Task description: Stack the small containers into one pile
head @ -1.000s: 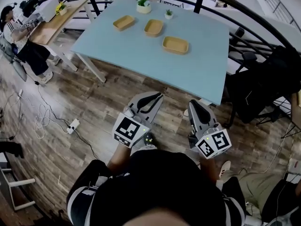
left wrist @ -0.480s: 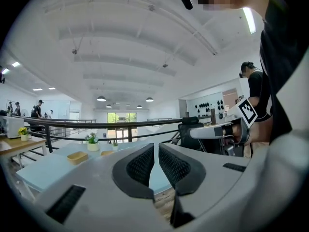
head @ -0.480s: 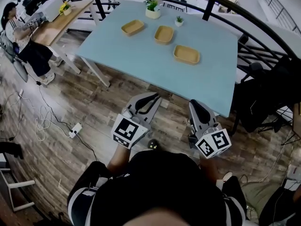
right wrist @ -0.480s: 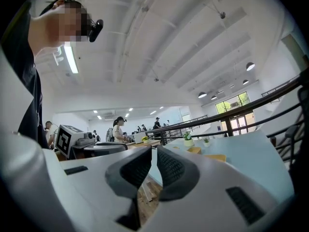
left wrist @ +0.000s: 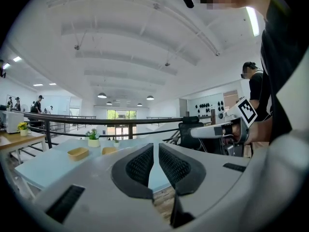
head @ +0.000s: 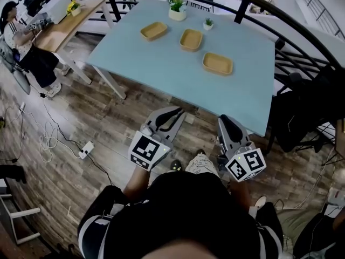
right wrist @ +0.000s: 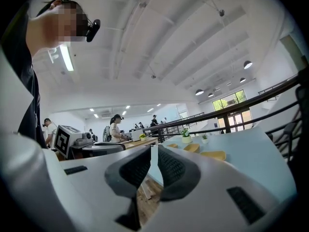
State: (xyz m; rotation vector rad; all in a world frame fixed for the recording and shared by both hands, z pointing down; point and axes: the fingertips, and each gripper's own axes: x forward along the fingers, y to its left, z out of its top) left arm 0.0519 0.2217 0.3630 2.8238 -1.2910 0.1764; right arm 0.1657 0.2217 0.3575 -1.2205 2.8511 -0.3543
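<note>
Right tool (head: 223, 120) seemingly at table (head: 161, 69) edge

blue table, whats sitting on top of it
Three shallow tan containers sit apart on the table, all looking empty, with two small potted plants at its far edge. A railing hides part of that edge.

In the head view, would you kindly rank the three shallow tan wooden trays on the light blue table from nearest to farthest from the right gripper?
Measured from the right gripper:
1. The right-hand shallow tan wooden tray, almost straight ahead of the gripper.
2. The middle tan tray, further back and a little to the left.
3. The left tan tray, farthest back on the left.
</note>
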